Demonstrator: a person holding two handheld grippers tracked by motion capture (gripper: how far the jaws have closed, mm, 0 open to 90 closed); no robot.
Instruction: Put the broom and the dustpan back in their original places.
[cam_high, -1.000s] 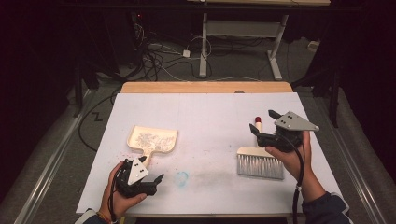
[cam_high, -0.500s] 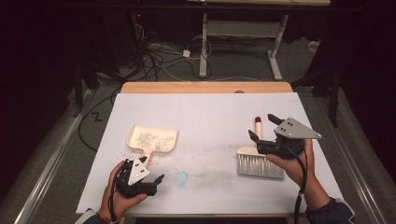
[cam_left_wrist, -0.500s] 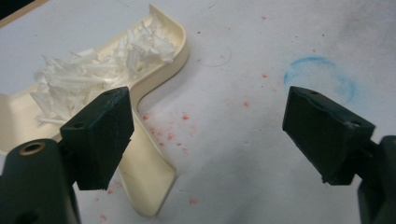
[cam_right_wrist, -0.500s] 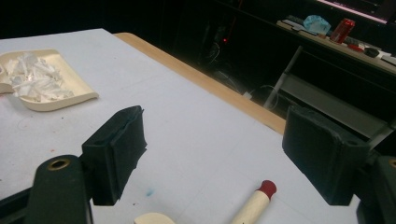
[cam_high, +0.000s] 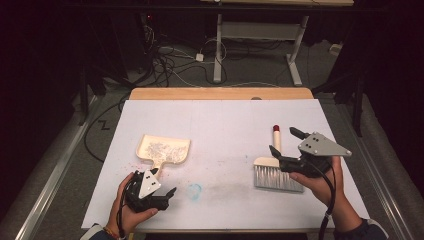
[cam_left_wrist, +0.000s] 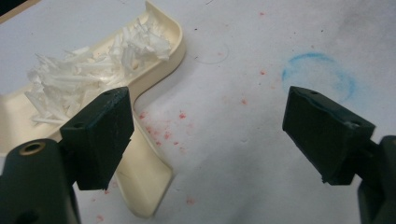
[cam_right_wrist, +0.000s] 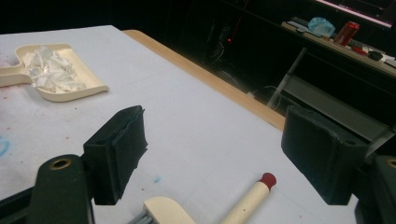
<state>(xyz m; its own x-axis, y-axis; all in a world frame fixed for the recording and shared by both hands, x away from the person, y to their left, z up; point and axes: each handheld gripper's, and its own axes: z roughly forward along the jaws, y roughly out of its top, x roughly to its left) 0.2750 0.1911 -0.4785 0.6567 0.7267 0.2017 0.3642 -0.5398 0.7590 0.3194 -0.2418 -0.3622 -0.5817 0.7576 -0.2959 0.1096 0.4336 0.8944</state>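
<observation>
A: Sweeping looks finished. The table (cam_high: 220, 115) carries the brush (cam_high: 272, 172) near its right edge and the dustpan (cam_high: 163, 149) left of centre.

B: My right gripper (cam_high: 286, 145) and left gripper (cam_high: 167, 192) both hang spread, empty.

A: Next, I'd grab the dustpan handle; white shreds (cam_left_wrist: 88, 79) fill it.

Dustpan (cam_high: 165, 149): cream, holding white shreds (cam_left_wrist: 88, 79). Brush (cam_high: 274, 167): cream handle with a dark red tip, grey bristles. Left tool (cam_high: 159, 192) and right tool (cam_high: 283, 142): black jaws, each with a light grey plate on top. Desk (cam_high: 225, 125): white cover, tan wood edge at the far side. Marks on the cover: blue ring smudge (cam_left_wrist: 320, 74), scattered red specks (cam_left_wrist: 168, 128), faint grey smear near the brush.
</observation>
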